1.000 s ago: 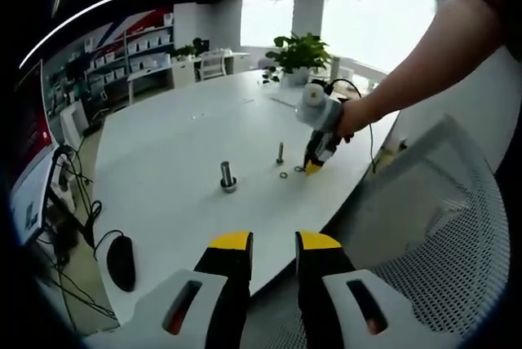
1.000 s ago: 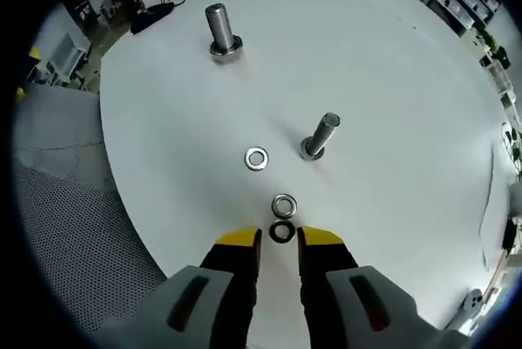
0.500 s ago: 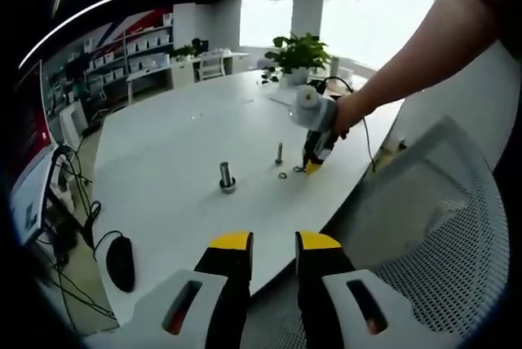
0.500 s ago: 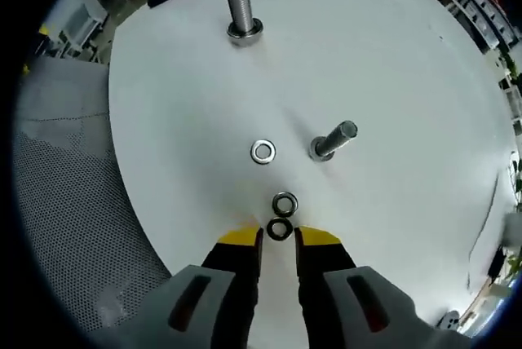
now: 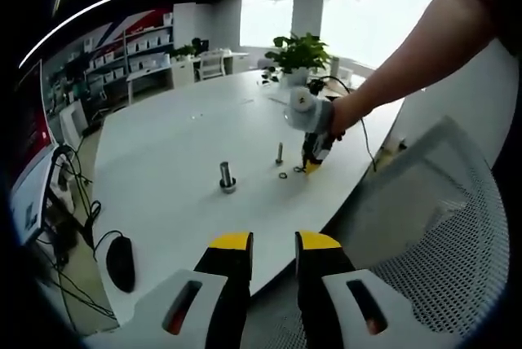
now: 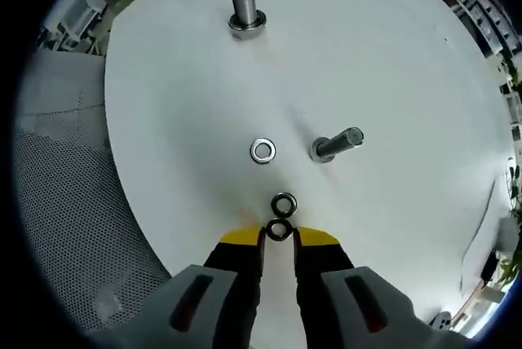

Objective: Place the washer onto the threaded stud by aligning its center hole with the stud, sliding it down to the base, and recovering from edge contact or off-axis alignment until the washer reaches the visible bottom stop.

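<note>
A: Left gripper view first. What's there?

B: The left gripper [image 5: 272, 245] hangs off the table [image 5: 179, 145] edge, jaws narrowly apart with nothing between them. Well ahead, the right gripper [image 5: 312, 165] is tipped down onto the tabletop, just beside the small stud [image 5: 280, 152]. A larger stud [image 5: 227, 176] stands nearer the left gripper, apart from the small one. A potted plant [image 5: 295, 57] sits at the far end, a mouse [image 5: 121, 261] lower left.

A: And the right gripper view?

B: The right gripper [image 6: 278, 239] has its yellow tips set narrowly either side of a dark washer [image 6: 279, 231] lying flat on the table; I cannot tell whether they are pinching it or only bracketing it. A second washer [image 6: 283, 203] touches it just beyond, and a bright third washer [image 6: 262, 151] lies farther on.

A: Where is the stud from the claw?

B: Ahead and slightly right: the small stud [image 6: 334, 144], its long axis leaning rightward in this view. The large stud [image 6: 245, 5] is far ahead. The right gripper is much nearer, so I judge it should lift and carry forward-right.
</note>
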A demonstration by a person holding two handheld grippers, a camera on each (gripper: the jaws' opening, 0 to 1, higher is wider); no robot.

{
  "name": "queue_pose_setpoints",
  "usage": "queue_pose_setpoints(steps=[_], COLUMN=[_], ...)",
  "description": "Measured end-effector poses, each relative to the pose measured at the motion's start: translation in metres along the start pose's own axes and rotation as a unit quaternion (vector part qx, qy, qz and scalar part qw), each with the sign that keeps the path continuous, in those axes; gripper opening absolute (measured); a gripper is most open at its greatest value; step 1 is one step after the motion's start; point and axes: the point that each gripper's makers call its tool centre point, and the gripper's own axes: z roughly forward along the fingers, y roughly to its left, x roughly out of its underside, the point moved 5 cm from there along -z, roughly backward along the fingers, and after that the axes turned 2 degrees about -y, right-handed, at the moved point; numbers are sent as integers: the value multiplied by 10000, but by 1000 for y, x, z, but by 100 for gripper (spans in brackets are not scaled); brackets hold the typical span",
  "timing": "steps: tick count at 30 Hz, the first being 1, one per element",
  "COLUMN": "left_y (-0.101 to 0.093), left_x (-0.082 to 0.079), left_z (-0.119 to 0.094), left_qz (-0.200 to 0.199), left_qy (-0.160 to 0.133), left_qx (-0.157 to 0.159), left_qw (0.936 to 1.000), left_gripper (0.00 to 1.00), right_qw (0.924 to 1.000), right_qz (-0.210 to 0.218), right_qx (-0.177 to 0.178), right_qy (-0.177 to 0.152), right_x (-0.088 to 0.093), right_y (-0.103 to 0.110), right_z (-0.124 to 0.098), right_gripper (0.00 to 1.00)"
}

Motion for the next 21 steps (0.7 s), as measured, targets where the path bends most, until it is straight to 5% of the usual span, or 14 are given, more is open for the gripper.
queue_pose_setpoints(steps=[21], left_y=[-1], left_x=[0], left_z=[0], left_qz=[-4], left_qy=[19], left_qx=[-14], left_qw=[10000], left_gripper=[18], right_qw=[9998], right_qz=[59], right_qx=[92], right_qy=[187], right_x=[-4], right_y=[-6], right_z=[7], right_gripper=[16])
